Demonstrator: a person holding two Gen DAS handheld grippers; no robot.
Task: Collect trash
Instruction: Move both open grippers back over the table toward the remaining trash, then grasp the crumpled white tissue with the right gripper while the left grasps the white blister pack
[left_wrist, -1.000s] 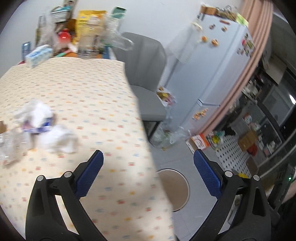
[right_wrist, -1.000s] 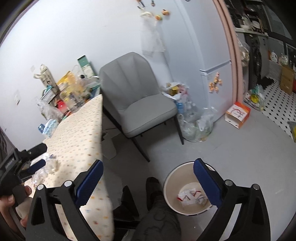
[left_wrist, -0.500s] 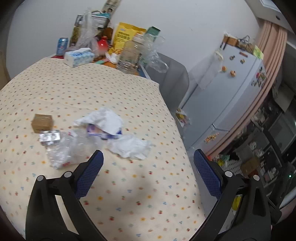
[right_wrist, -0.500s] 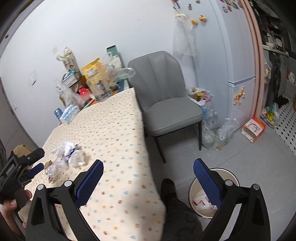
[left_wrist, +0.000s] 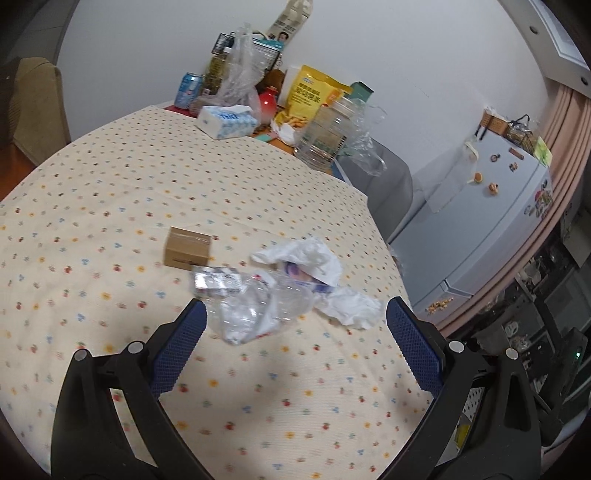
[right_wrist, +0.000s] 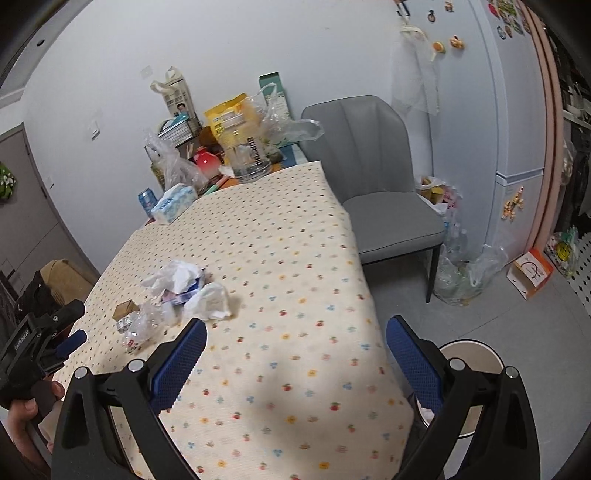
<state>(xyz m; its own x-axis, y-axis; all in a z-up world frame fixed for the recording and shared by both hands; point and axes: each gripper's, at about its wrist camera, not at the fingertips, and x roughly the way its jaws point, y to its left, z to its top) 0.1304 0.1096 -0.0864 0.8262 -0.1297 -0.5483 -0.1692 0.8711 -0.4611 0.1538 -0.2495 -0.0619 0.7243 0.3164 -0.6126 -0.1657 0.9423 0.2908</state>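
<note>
The desk (left_wrist: 110, 177) carried groceries along its far edge, a grey chair (right_wrist: 373, 177) at its right. The trash pile (left_wrist: 291, 291) lay mid-desk, stretching left to right, a small cardboard box (left_wrist: 187, 247) just left of it. My left gripper (left_wrist: 293, 343) and right gripper (right_wrist: 295, 350) both hung released, empty.
</note>
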